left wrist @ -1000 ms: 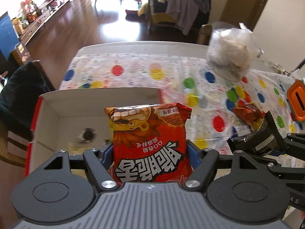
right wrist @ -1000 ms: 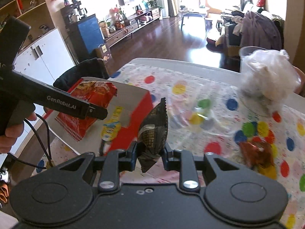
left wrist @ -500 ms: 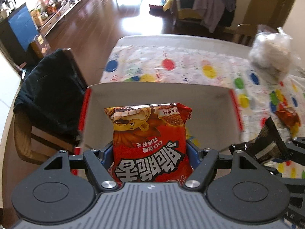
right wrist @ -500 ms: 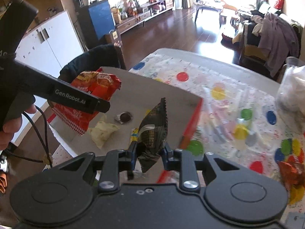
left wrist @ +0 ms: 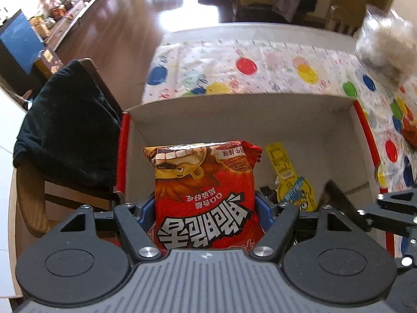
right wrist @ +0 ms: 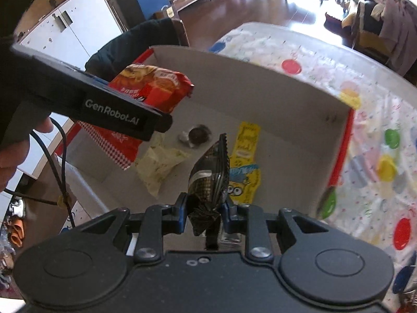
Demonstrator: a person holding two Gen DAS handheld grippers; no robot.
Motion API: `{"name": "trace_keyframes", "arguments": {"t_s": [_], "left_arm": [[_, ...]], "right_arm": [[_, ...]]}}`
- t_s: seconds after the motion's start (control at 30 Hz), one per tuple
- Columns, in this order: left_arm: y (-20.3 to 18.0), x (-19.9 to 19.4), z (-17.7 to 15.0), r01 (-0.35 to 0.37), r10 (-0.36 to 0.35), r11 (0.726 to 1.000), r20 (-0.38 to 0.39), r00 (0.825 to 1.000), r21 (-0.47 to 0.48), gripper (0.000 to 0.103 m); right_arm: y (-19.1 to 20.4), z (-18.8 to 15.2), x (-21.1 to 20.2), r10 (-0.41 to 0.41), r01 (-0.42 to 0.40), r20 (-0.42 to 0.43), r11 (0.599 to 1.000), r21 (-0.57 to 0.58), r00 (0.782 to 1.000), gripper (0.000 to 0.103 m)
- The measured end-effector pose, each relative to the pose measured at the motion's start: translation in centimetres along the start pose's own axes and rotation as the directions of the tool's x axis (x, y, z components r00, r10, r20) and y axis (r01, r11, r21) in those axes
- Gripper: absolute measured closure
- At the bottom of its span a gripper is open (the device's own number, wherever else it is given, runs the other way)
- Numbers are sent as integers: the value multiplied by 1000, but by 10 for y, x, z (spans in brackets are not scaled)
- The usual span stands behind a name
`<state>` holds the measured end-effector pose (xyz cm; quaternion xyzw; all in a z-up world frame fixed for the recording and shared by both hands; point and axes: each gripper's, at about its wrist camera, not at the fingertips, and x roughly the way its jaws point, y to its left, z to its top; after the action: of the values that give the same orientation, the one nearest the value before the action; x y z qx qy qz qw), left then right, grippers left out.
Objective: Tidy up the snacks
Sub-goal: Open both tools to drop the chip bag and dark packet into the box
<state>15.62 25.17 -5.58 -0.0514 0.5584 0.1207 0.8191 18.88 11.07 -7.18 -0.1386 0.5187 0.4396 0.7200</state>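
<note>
Left wrist view: left hand-held gripper (left wrist: 206, 208) pinches red snack bag (left wrist: 204, 195) by its lower half, hanging over cardboard box (left wrist: 234, 114); yellow packet (left wrist: 289, 177) at 3 o'clock. Right wrist view: right hand-held gripper (right wrist: 204, 210) pinches dark wrapper (right wrist: 209, 177) edge-on above the box. Both look light, crinkly, slippery, probably crushable; grip the sealed edges.

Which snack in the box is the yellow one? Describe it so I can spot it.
Find the open cardboard box with red edges on the dotted tablecloth. The yellow packet lies flat on its floor, long, narrow, with a goggle-eyed cartoon face, unlike the pale wrapper and round dark sweet beside it.
</note>
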Motion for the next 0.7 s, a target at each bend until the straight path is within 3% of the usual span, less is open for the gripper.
{"name": "trace_keyframes", "arguments": {"t_s": [0.4, 0.7], "left_arm": [[-14, 18, 8, 12, -2, 996, -121, 993, 85, 28], [-16, 14, 6, 16, -6, 996, -109, 994, 93, 29]], "right_arm": [[-1, 2, 19, 4, 0, -72, 999, 47, 997, 78], [-6, 0, 12, -7, 12, -73, 997, 74, 997, 73]]}}
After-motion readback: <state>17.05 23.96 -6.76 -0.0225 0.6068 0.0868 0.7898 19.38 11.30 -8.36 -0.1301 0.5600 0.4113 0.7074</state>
